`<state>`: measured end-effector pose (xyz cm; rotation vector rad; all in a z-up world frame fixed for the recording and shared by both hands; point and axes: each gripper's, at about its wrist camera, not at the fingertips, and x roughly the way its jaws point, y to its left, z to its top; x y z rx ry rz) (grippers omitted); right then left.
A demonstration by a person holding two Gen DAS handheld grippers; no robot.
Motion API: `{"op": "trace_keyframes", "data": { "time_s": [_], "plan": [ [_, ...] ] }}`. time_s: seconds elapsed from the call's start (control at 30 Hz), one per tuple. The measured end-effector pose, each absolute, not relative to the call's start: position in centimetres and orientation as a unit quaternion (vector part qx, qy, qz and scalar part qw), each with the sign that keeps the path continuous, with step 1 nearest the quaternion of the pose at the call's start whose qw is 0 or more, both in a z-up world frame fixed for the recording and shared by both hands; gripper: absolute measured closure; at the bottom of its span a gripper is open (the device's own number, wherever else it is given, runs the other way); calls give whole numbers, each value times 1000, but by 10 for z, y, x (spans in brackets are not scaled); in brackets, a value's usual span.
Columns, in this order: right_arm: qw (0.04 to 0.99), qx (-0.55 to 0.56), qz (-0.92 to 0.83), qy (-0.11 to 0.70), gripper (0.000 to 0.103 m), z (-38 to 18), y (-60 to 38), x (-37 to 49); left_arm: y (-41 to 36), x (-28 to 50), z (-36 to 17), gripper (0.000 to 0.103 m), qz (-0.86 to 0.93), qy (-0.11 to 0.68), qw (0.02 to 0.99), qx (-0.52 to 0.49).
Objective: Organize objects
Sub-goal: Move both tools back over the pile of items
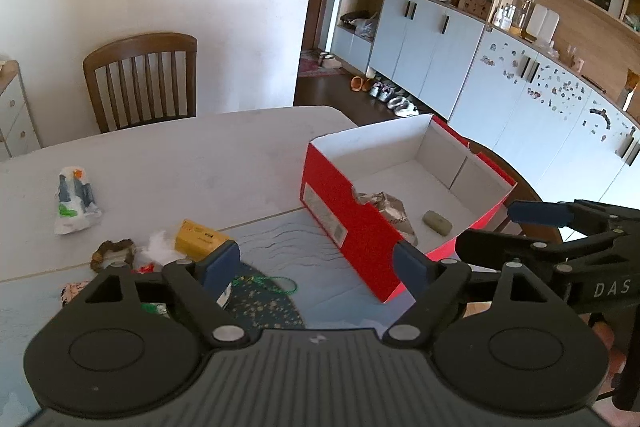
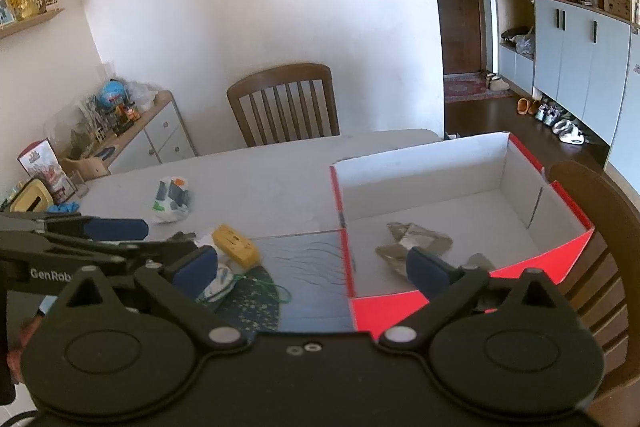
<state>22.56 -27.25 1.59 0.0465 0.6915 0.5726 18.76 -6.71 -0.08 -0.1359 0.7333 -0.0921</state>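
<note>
Red cardboard box [image 1: 344, 211]: ahead and to the right of the left claw [image 1: 318, 267], directly ahead of the right claw [image 2: 316, 267]; open top, standing at the table's right end.
Already boxed: a crumpled silvery wrapper [image 2: 412, 241] and a small grey-green oblong [image 1: 438, 223] lie on the box floor, just beyond the right claw's right finger.
Left claw: jaws spread wide, nothing between the pads.
Right claw: jaws at full spread, empty.
Still outside, close: yellow packet [image 1: 200, 239] just beyond the left claw's left finger; beside it a brown scrap [image 1: 112, 251], white fluff [image 1: 158, 247] and a green string [image 1: 268, 283] on the dark mat [image 1: 264, 307].
Still outside, farther: white printed pouch [image 1: 74, 199], well ahead and left of both claws on the bare table [image 1: 180, 155].
Progress: partway by my judgement; two items in, at least five loose.
Likely next: the yellow packet, being nearest the left claw.
</note>
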Motion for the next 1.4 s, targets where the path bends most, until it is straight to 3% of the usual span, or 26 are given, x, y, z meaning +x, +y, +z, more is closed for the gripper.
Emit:
{"op": "trace_keyframes", "data": {
  "time_s": [0.2, 0.5, 0.77, 1.4],
  "plan": [
    [900, 25, 278, 333, 1, 10, -251, 211, -40, 171, -11, 1, -42, 354, 931, -77],
    [899, 5, 267, 347, 1, -10, -205, 189, 21, 145, -35, 0, -19, 352, 929, -116],
    [898, -8, 262, 353, 1, -28, -175, 182, 65, 124, -60, 0, 12, 355, 930, -92],
    [877, -37, 251, 407, 3, -75, -120, 206, 84, 125, -133, 0, 14, 398, 916, -47]
  ]
}}
